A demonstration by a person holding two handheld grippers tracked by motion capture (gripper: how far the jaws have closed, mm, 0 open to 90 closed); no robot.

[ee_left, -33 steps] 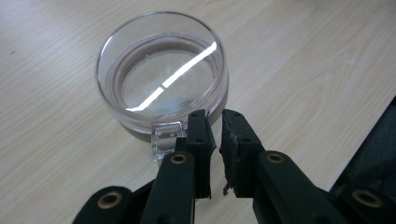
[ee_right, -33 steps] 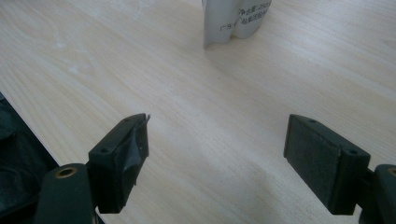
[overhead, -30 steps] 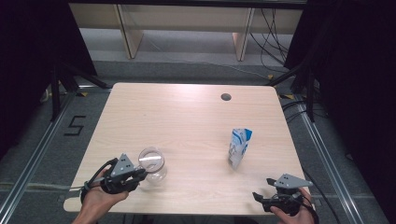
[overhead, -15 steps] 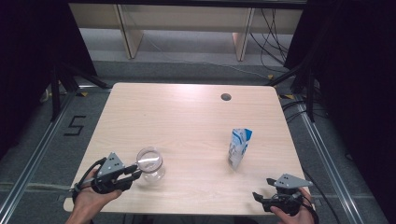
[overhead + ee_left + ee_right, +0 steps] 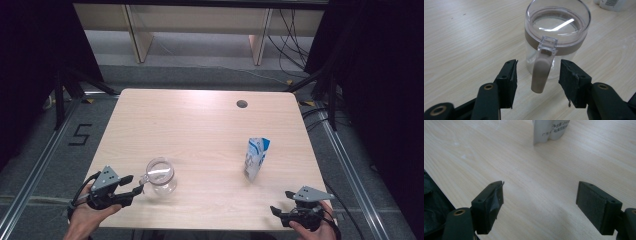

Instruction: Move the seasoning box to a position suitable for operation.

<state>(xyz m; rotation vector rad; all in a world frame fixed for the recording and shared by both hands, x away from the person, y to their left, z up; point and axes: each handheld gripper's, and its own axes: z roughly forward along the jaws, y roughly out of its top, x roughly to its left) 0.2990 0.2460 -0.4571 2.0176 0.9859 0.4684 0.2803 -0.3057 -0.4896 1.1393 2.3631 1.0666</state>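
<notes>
Two hand-held grippers, left hand-held gripper (image 5: 537, 82) just opening, jaws apart around handle of clear jar (image 5: 556, 42), not touching, right hand-held gripper (image 5: 540, 205) spread wide near jar's neighbour, white pouch (image 5: 256, 158), on table (image 5: 200, 125).

One glass jar (image 5: 160, 175), one pouch (image 5: 256, 157) — two grippers

Left tool (image 5: 134, 187) jaws just opening; right tool (image 5: 278, 212) spread wide.

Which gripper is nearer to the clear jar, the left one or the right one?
Left. The left gripper has its jaws open either side of the clear jar handle; the right gripper waits far across the table.
</notes>
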